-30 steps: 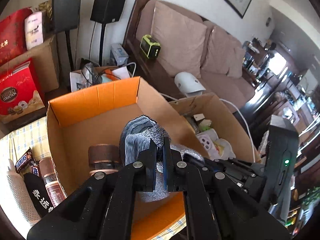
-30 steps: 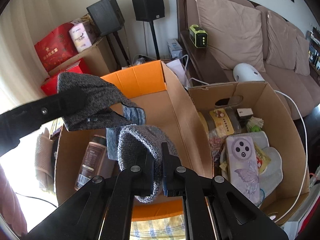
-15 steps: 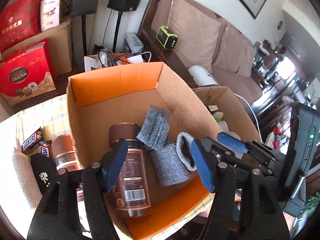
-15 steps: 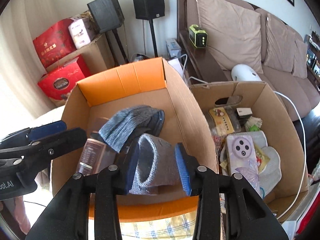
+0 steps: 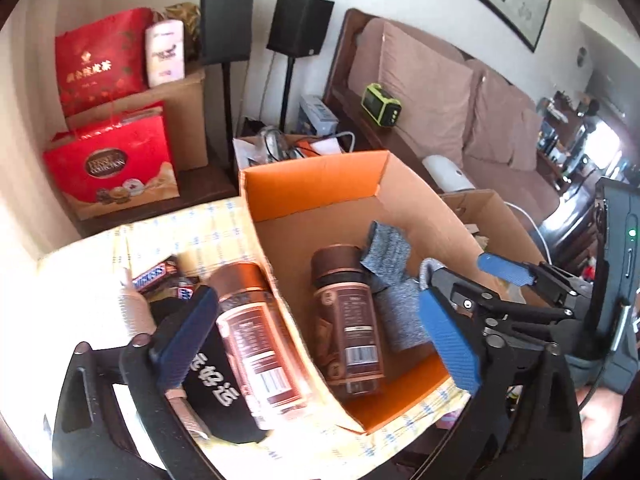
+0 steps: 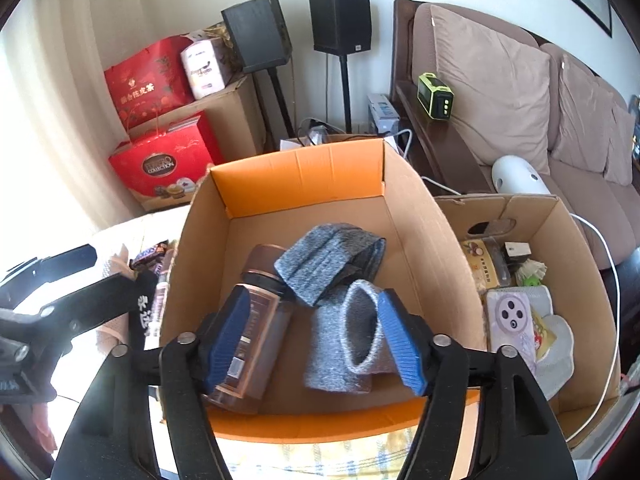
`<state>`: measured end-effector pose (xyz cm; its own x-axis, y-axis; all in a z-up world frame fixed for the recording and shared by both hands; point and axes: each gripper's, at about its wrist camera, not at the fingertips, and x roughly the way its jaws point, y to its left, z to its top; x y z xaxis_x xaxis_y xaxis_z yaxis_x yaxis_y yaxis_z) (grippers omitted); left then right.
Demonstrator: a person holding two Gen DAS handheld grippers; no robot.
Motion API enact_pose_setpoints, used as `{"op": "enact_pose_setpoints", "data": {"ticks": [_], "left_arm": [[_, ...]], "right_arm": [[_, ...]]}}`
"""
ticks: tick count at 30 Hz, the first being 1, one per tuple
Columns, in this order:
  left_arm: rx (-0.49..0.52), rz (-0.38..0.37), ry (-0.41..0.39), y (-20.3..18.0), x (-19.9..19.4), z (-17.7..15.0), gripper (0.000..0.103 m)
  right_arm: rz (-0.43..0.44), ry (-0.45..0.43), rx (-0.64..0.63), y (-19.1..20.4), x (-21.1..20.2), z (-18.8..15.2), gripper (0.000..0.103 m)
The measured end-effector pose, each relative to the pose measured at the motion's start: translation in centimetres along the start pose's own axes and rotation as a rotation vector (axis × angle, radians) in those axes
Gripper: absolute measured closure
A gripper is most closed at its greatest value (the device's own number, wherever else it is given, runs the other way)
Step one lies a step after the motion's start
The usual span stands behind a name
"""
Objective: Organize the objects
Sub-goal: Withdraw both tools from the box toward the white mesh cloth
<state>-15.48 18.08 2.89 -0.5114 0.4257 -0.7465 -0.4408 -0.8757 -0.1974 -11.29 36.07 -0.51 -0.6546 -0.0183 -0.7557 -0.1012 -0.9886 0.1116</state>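
Observation:
A grey sock point(image 6: 340, 336) lies in the open cardboard box point(image 6: 300, 176), partly over a brown coffee jar point(image 6: 248, 340); it also shows in the left wrist view point(image 5: 394, 292). My right gripper point(image 6: 314, 340) is open and empty above the box's near side, its jaws on either side of the sock and jar. My left gripper point(image 5: 320, 344) is open and empty, over the box's left wall point(image 5: 280, 292). A second brown jar point(image 5: 256, 340) lies outside the box on the tablecloth.
Snickers bars point(image 5: 154, 276) and a black item with white characters point(image 5: 216, 384) lie left of the box. A second cardboard box point(image 6: 560, 240) full of items stands to the right. Red gift boxes point(image 6: 160, 172), speakers and a sofa point(image 6: 500, 80) are behind.
Both grippers opened and let go of the grey sock, which now lies in the box. The left gripper swung left toward the box's left wall and the outside jar.

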Motion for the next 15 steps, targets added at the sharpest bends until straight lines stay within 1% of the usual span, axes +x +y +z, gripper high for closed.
{"op": "enact_pose_setpoints", "data": {"ticks": [1, 2, 4, 6, 9, 11, 15], "left_arm": [[-0.003, 0.011, -0.008, 0.5, -0.4, -0.1, 0.000], [-0.006, 0.019, -0.015, 1.0, -0.7, -0.2, 0.000], [-0.009, 0.035, -0.025, 2.0, -1.2, -0.4, 0.000], [-0.012, 0.049, -0.028, 2.9, -1.7, -0.6, 0.000], [-0.025, 0.050, -0.009, 4.4, -2.0, -0.7, 0.000], [-0.037, 0.058, -0.015, 5.3, -2.4, -0.7, 0.000], [-0.062, 0.072, -0.021, 7.3, -3.1, -1.2, 0.000]], "right_arm": [[0.000, -0.011, -0.003, 0.3, -0.2, 0.1, 0.022], [-0.004, -0.023, -0.008, 0.6, -0.4, 0.1, 0.019], [-0.007, -0.034, -0.019, 1.3, -0.6, 0.3, 0.019], [0.001, -0.039, -0.025, 1.9, -0.8, 0.5, 0.016], [0.008, -0.050, -0.044, 3.0, -1.1, 0.7, 0.009], [0.010, -0.053, -0.059, 3.9, -1.2, 0.7, 0.002], [0.014, -0.054, -0.084, 5.3, -1.1, 1.0, 0.001]]}}
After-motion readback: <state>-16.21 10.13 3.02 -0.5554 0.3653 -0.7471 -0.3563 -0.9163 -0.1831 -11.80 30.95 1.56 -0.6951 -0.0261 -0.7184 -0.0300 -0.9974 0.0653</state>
